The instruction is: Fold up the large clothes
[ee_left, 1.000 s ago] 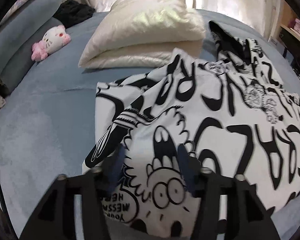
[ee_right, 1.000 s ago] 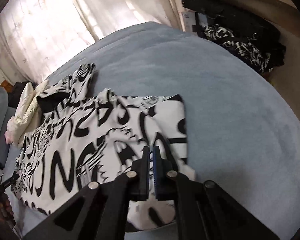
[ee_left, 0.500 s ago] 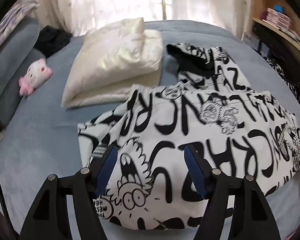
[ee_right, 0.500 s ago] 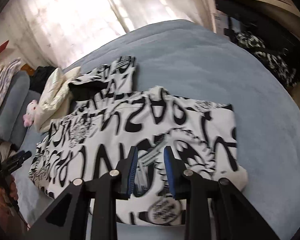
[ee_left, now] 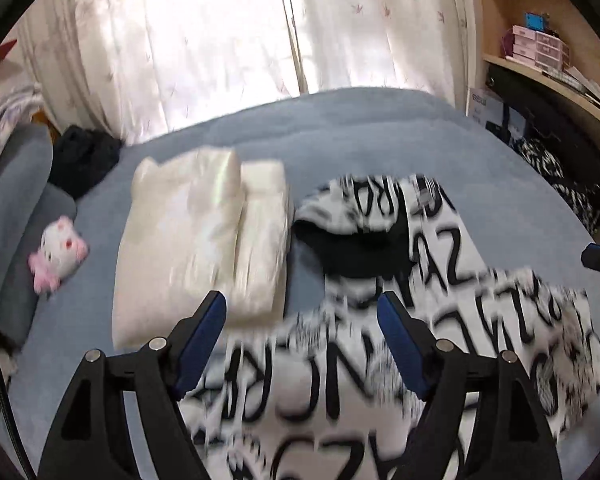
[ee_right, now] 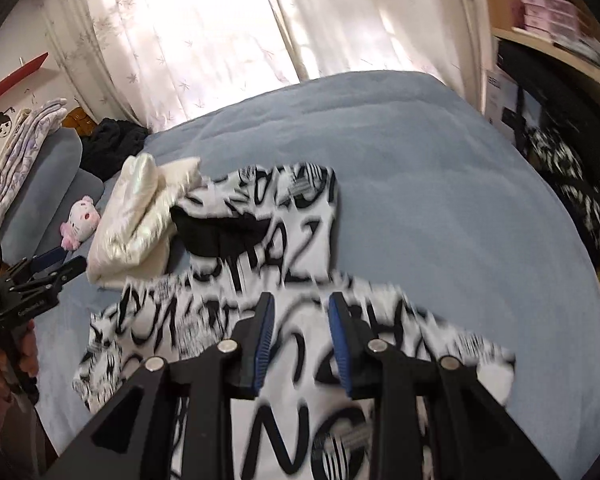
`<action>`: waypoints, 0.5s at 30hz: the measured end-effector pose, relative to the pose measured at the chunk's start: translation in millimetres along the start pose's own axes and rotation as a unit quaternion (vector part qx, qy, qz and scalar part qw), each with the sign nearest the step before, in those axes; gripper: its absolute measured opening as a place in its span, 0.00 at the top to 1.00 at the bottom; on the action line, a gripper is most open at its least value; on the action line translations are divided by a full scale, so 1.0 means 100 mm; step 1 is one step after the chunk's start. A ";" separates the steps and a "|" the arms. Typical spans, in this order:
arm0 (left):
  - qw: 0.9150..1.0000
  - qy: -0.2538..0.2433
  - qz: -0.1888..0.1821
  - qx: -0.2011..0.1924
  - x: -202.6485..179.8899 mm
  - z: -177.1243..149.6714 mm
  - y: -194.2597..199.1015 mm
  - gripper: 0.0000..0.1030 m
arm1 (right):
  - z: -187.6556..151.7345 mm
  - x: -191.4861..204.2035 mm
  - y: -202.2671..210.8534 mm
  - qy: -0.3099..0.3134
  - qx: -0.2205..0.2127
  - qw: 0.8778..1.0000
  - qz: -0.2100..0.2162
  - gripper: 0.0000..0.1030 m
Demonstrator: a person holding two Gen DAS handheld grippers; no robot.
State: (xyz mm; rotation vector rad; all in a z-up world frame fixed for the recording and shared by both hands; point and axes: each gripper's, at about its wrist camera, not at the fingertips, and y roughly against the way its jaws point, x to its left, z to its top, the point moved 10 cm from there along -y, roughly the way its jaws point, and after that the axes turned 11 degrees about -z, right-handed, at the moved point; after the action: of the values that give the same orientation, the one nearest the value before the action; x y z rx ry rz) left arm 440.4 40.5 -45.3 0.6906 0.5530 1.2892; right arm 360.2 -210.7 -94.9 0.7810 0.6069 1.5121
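The black-and-white graffiti-print hoodie (ee_left: 440,320) is lying part-folded on the blue bed (ee_right: 420,152), its hood beside the cream pillow (ee_left: 196,240). The left gripper (ee_left: 300,320) and right gripper (ee_right: 302,320) are both opening above the cloth with nothing between the jaws. Before the next fold, the person is best picking two matching edge corners and keeping the hands level.

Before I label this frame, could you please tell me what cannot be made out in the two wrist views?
- Printed garment: lettering smeared by motion blur in both views.
- Its near edge: hidden behind the left gripper and right gripper, whose opening jaws clamp nothing.
- Dark pile by the curtain: too dark to identify.
- Shelf boxes: labels too small.
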 end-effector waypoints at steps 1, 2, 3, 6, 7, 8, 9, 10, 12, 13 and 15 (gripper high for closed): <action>1.000 0.004 0.002 -0.003 -0.01 0.14 -0.11 0.26 | 0.13 0.04 -0.07 -0.003 -0.002 1.000 0.001 0.58; 1.000 0.008 0.003 -0.003 -0.02 0.26 -0.23 0.26 | 0.24 0.08 -0.13 -0.004 -0.004 1.000 0.003 0.48; 1.000 0.013 0.005 -0.004 -0.02 0.35 -0.32 0.26 | 0.36 0.12 -0.21 -0.006 -0.006 1.000 0.003 0.43; 1.000 0.025 0.010 -0.004 -0.03 0.64 -0.73 0.26 | 0.69 0.25 -0.56 -0.014 0.002 1.000 0.005 0.42; 1.000 0.028 0.013 -0.001 -0.03 0.71 -0.89 0.26 | 0.76 0.28 -0.70 -0.020 0.010 1.000 0.005 0.42; 0.999 0.028 0.014 0.002 -0.05 0.76 -1.04 0.26 | 0.84 0.31 -0.86 -0.031 0.018 0.999 0.005 0.42; 0.999 0.029 0.018 0.004 -0.06 0.78 -1.15 0.26 | 0.90 0.33 -0.97 -0.040 0.024 0.999 0.003 0.42; 0.999 0.024 0.022 0.009 -0.09 0.82 -1.32 0.26 | 0.96 0.35 -1.12 -0.054 0.032 0.998 0.001 0.42; 0.999 0.018 0.026 0.018 -0.12 0.80 -1.59 0.26 | 1.09 0.37 -1.41 -0.072 0.046 0.996 -0.009 0.42; 0.999 0.015 0.026 0.024 -0.13 0.80 -1.72 0.26 | 1.14 0.40 -1.53 -0.077 0.052 0.996 -0.015 0.42; 0.999 0.015 0.027 0.036 -0.14 0.75 -1.95 0.26 | 1.24 0.43 -1.80 -0.083 0.062 0.994 -0.029 0.42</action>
State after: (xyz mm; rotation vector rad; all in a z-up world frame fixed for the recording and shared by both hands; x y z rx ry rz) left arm 622.2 -10.7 -136.6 0.7504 0.6109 1.3367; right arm 569.5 -159.7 -149.6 0.9656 0.5973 1.3514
